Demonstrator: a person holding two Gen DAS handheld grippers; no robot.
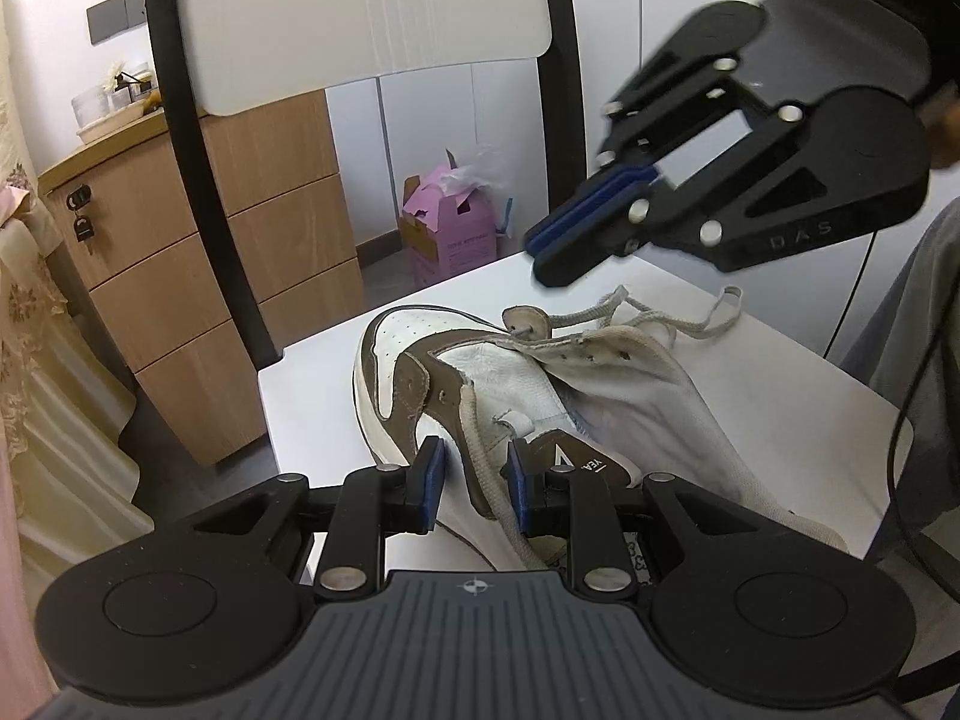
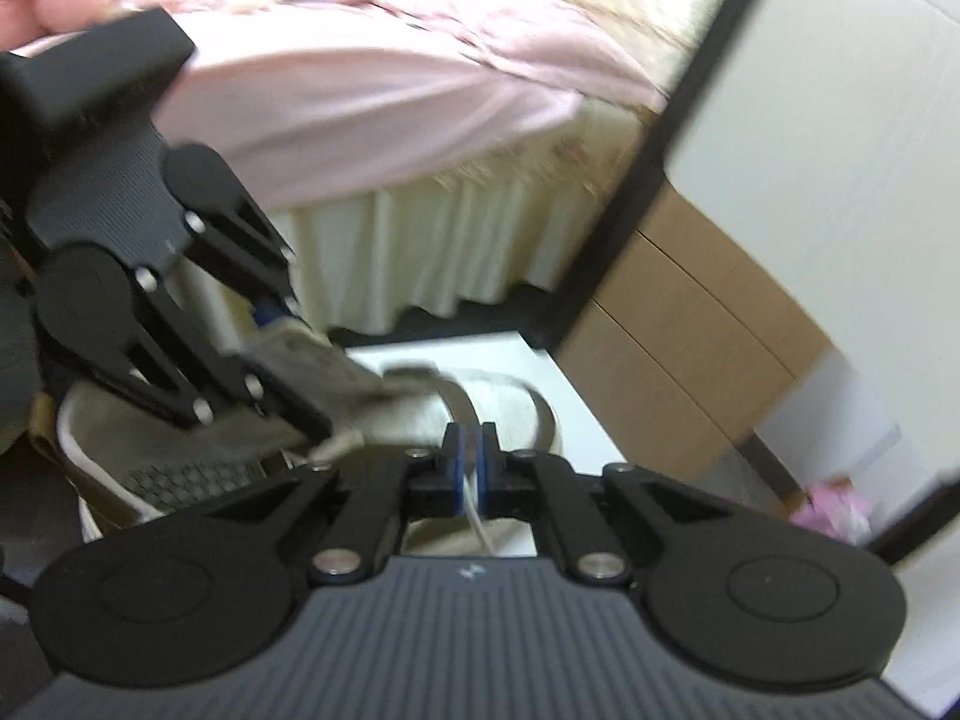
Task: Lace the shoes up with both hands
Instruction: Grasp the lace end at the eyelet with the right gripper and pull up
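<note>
A white and brown sneaker (image 1: 480,372) lies on its side on a white table (image 1: 780,396), toe pointing away in the left wrist view. My left gripper (image 1: 475,477) is shut on its brown eyelet flap, with a stretch of lace between the pads. A loose grey-white shoelace (image 1: 600,315) trails over the upper toward the far right. My right gripper (image 1: 543,252) hovers above the toe end with its blue pads together. In the blurred right wrist view, the right gripper (image 2: 472,462) pinches a thin white lace strand (image 2: 480,519). There the left gripper (image 2: 300,360) holds the shoe (image 2: 504,402) from the left.
A white chair back with a black frame (image 1: 360,18) stands beyond the table. A wooden drawer cabinet (image 1: 180,276) is at left and a pink box (image 1: 450,234) sits on the floor. A bed with a pink blanket (image 2: 360,90) is nearby. A black cable (image 1: 900,420) hangs at right.
</note>
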